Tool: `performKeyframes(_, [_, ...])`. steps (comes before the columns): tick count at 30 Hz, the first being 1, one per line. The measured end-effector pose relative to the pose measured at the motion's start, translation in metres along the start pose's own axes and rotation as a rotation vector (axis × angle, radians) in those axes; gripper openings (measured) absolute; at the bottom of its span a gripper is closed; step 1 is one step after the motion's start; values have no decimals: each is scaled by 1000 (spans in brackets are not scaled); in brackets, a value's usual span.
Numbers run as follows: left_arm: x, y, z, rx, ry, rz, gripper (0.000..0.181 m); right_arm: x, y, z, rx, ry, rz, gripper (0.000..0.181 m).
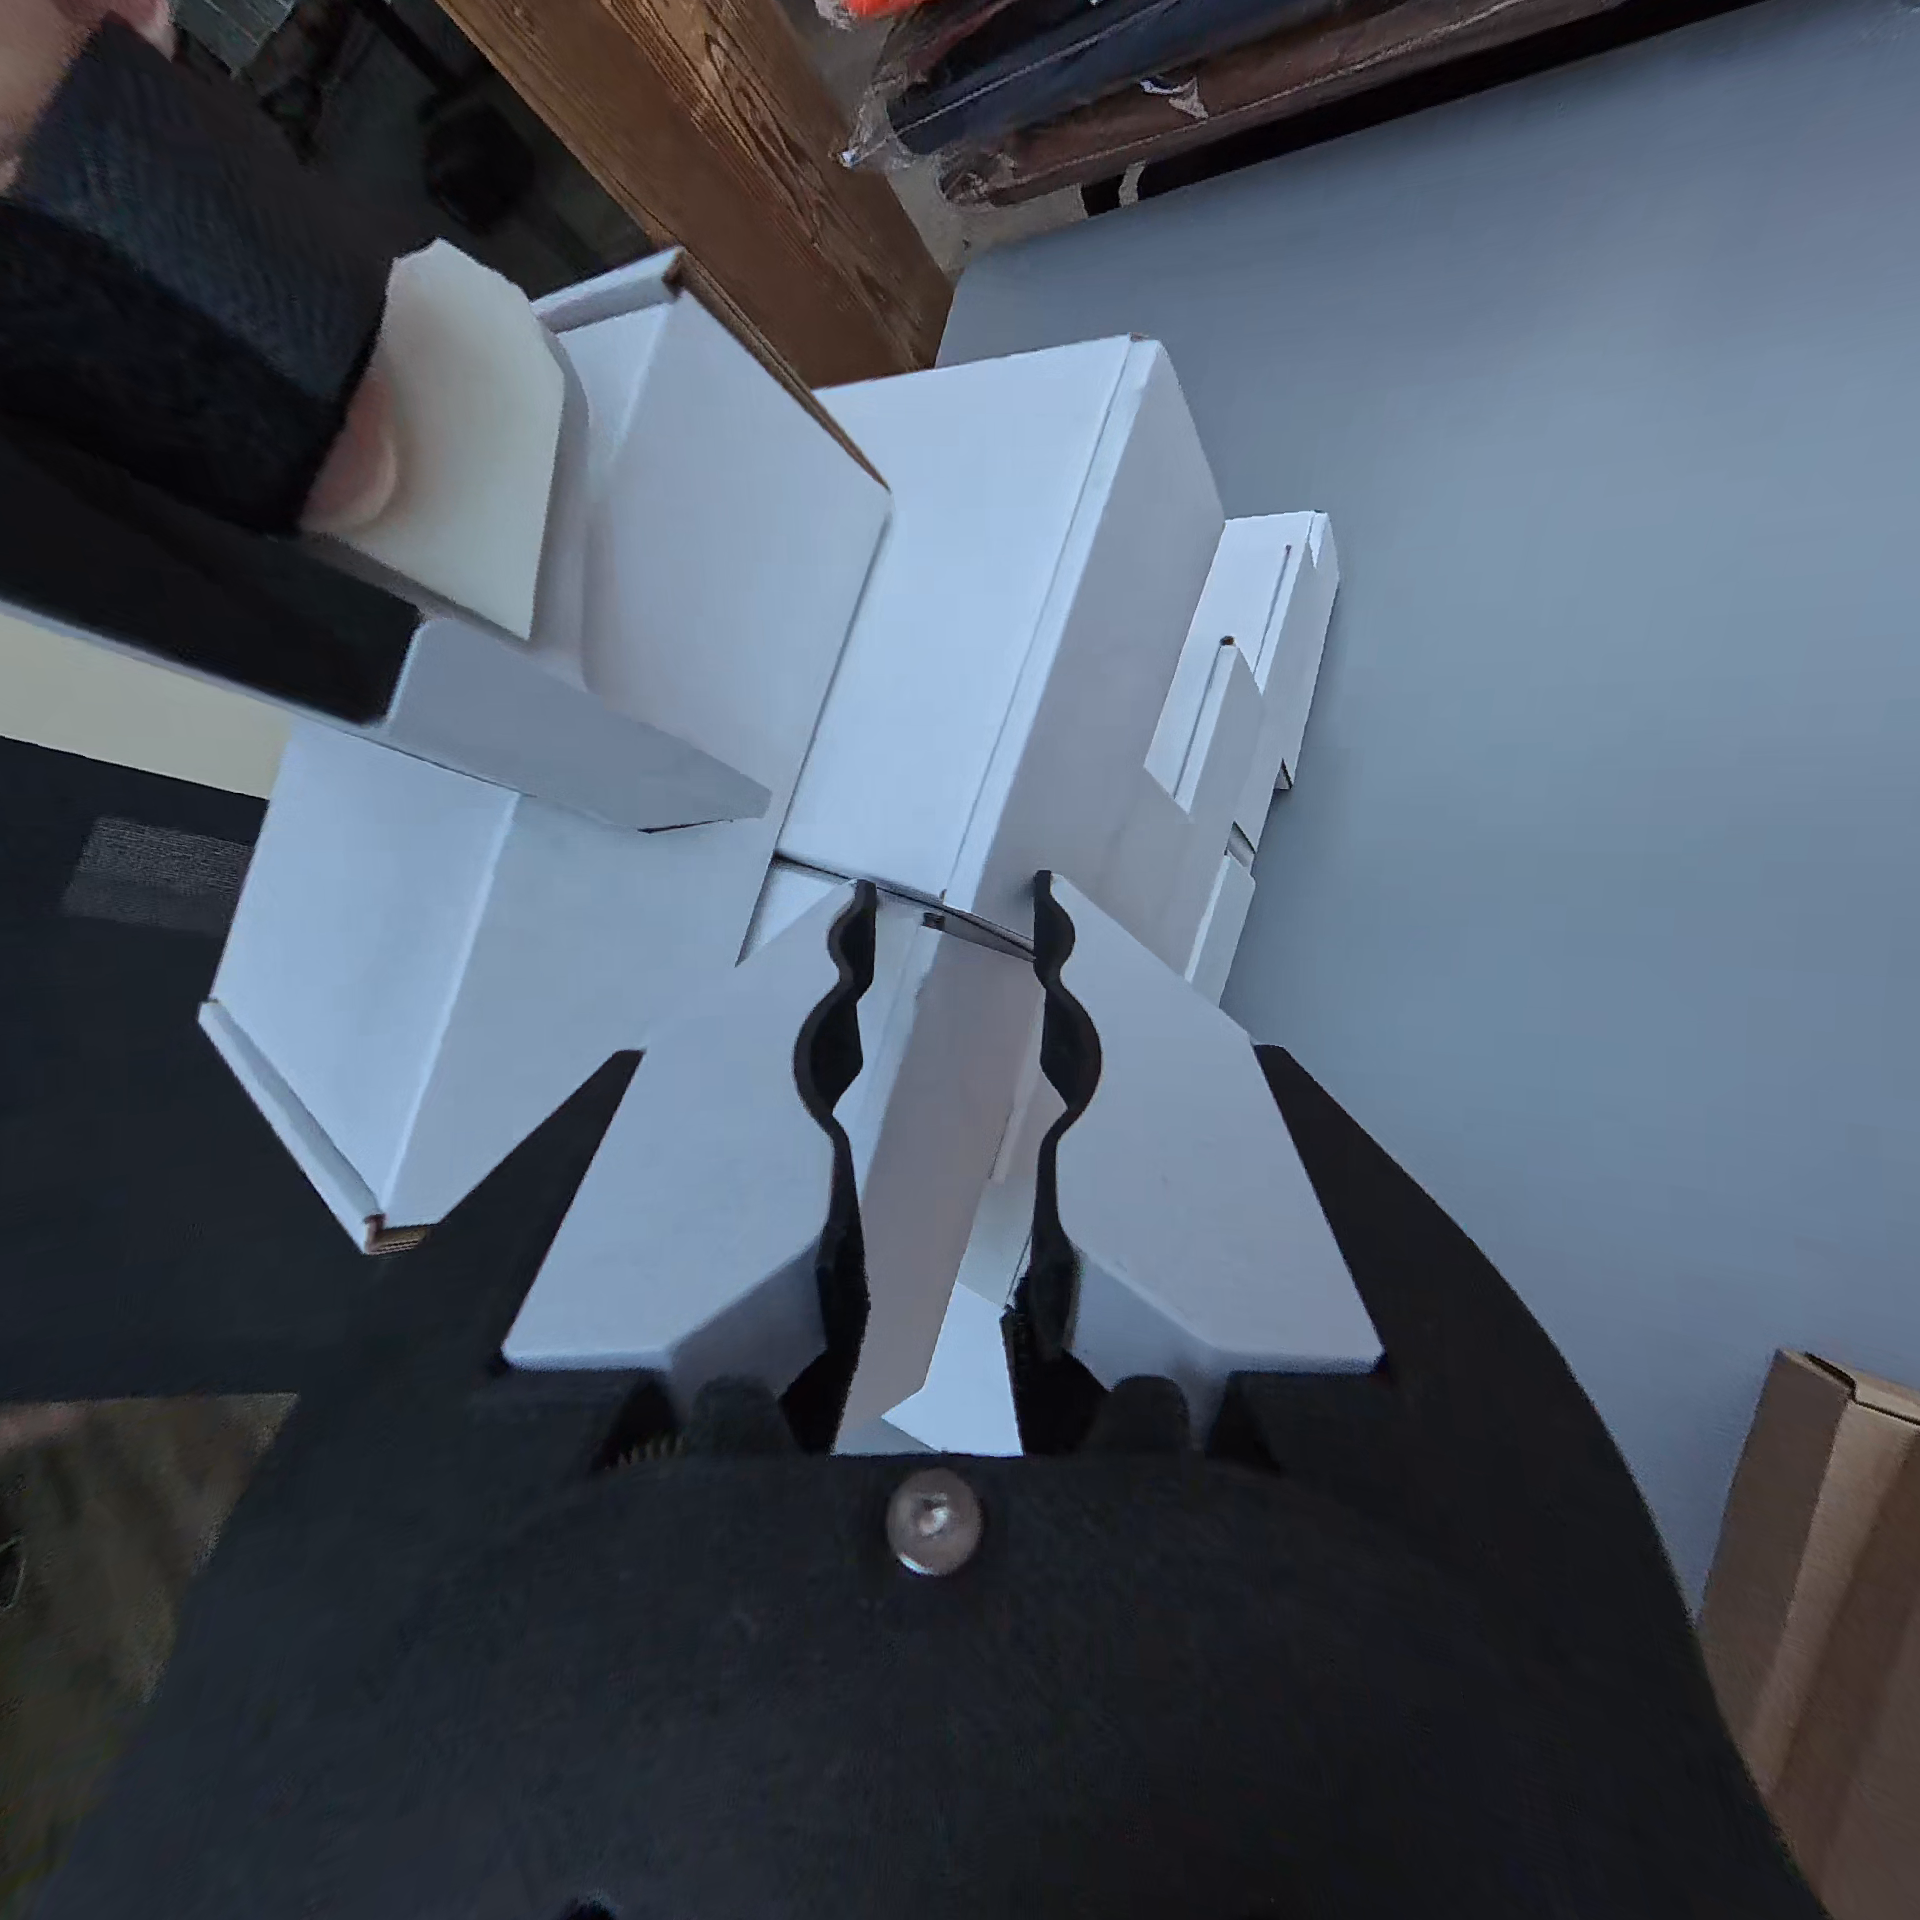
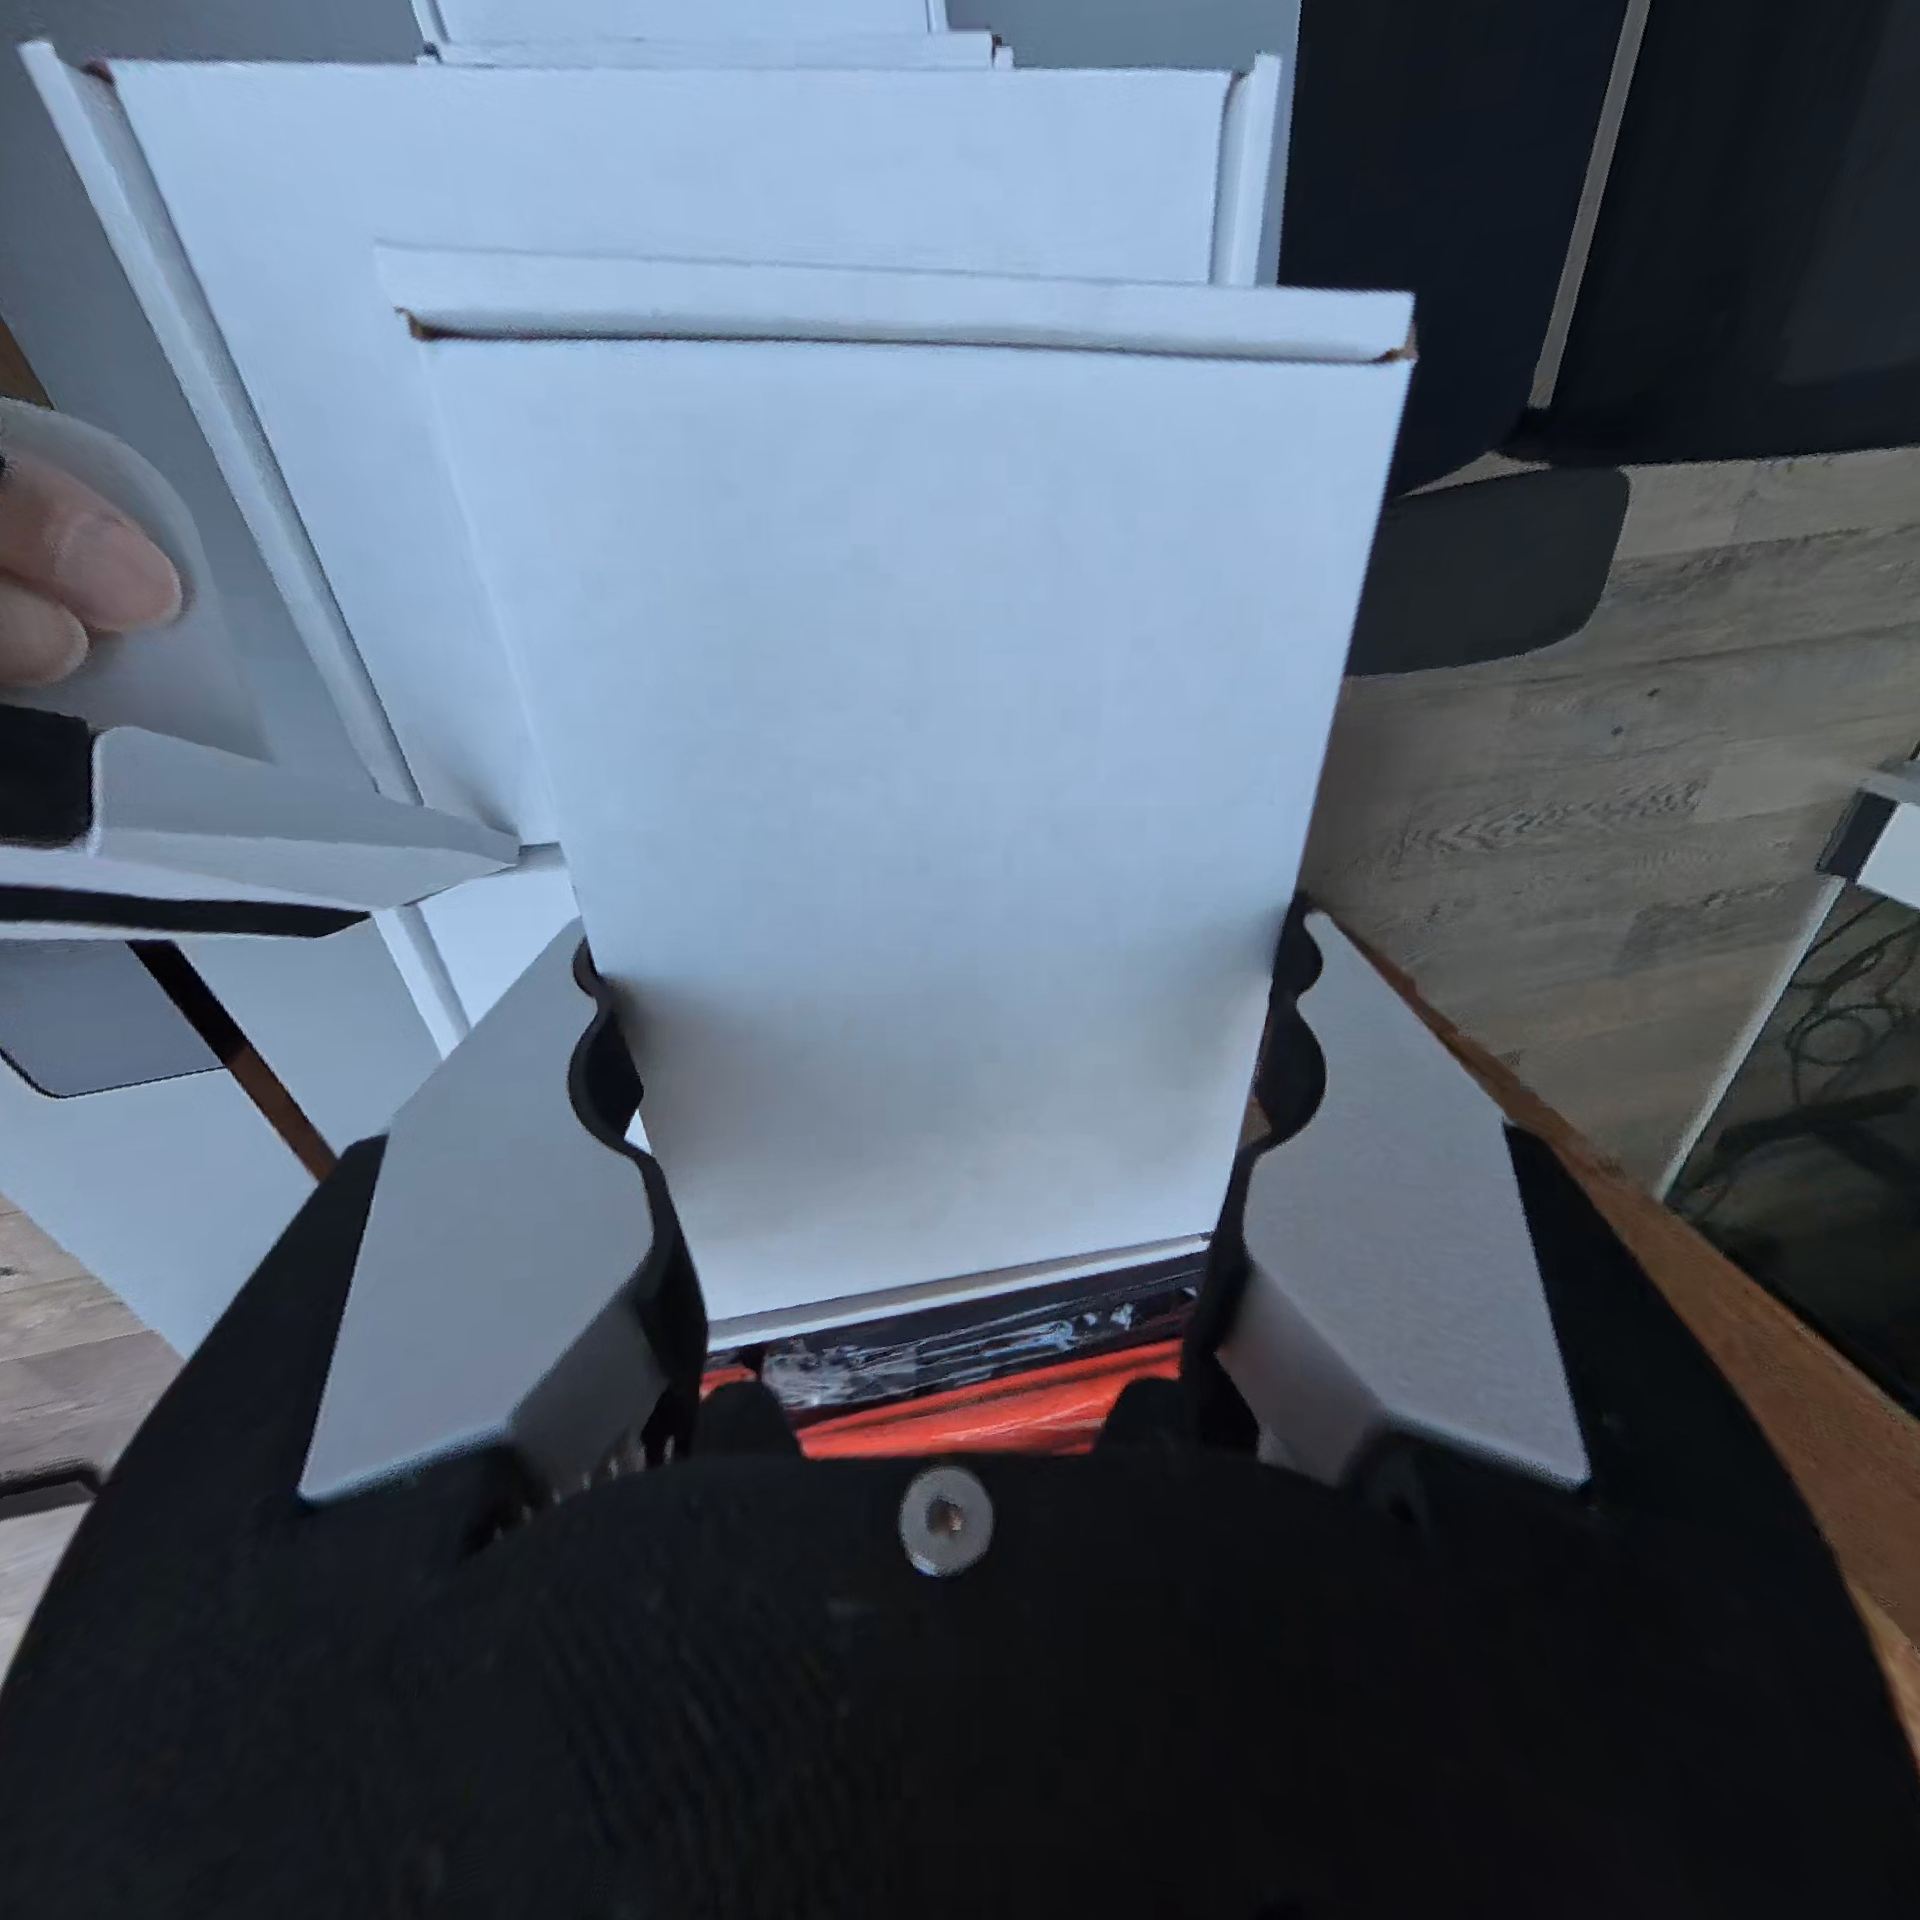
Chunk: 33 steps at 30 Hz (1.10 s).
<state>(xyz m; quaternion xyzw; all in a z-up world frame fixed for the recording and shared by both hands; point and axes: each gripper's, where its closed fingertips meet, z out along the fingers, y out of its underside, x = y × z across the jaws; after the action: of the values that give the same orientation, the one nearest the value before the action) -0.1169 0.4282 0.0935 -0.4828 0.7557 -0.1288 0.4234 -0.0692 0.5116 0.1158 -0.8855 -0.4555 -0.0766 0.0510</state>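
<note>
Currently, the left tongs (image 1: 951, 894) are closed on a thin white cardboard panel (image 1: 925, 1122) that runs edge-on between the two black wavy pads; the panel belongs to a white cardboard box blank (image 1: 997, 623) resting partly on the grey bench (image 1: 1558, 520). At 10 o'clock in the left wrist view, the right tongs (image 1: 644, 769) reach in over the blank, gripped by a hand (image 1: 353, 468) of the person. A folded side flap (image 1: 1236, 707) of the blank lies at 1 o'clock on the bench. A brown wooden beam (image 1: 707, 156) crosses at 12 o'clock, and a brown cardboard carton (image 1: 1829, 1621) stands at 4 o'clock.

Right wrist view: the right tongs (image 2: 940, 997) stand wide apart, one finger at each side edge of an upright white flap (image 2: 935, 727). Whether the pads press those edges cannot be determined. A larger white panel (image 2: 665, 166) stands behind the flap at 12 o'clock. At 9 o'clock, the left tongs (image 2: 416, 862) appear with fingers (image 2: 94, 582) of the person beside them. Wood-grain flooring (image 2: 1558, 779) shows at 3 o'clock, and an orange item in clear wrap (image 2: 935, 1403) lies below the flap.
</note>
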Motion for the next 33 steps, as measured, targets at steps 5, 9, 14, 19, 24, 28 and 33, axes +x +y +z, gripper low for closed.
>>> performKeyframes(5, [-2, 0, 1, 20, -7, -7, 24, -7, 4, -3, -73, -36, 239, 122])
performKeyframes(9, [-1, -2, 1, 40, -6, -27, 24, -12, 6, -6, -109, -49, 506, 122])
performKeyframes(14, [0, -4, 2, 59, -13, -35, 22, -14, 7, -10, -99, -37, 771, 122])
performKeyframes(19, [-2, 0, -1, 60, -24, -34, 21, -13, -4, -9, 1, -41, 757, 123])
performKeyframes(24, [-3, -9, -22, 160, -16, -101, 16, -11, -4, -4, 14, 27, 743, 123])
performKeyframes(28, [-36, -26, -66, 322, -69, -260, 26, -14, -10, -4, 12, 66, 739, 123])
performKeyframes(33, [-49, -3, -61, 302, 46, -578, 44, -12, -22, -7, 128, 11, 803, 132])
